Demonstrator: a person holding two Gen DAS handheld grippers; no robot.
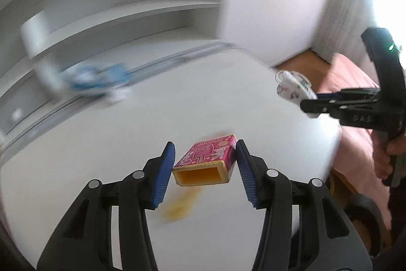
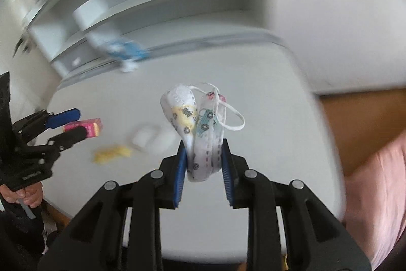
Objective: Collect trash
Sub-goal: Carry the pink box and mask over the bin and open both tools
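Observation:
A small pink box (image 1: 205,156) with an open orange end hangs above the white table (image 1: 101,156), and my left gripper (image 1: 205,144) is shut on it, a blue pad on either side. The same pink box (image 2: 87,127) and left gripper (image 2: 81,123) show at the left edge of the right wrist view. A folded face mask (image 2: 198,133) printed with little cars is pinched between the pads of my right gripper (image 2: 203,144), its ear loops dangling. The right gripper (image 1: 313,102) and its face mask (image 1: 291,88) also appear at the right of the left wrist view.
On the table lie a blurred yellow scrap (image 2: 111,154) and a white piece (image 2: 147,136). A blue-and-white package (image 2: 121,50) lies at the table's far edge below white shelves. A bed with pink bedding (image 2: 375,182) and a wooden frame stands to the right.

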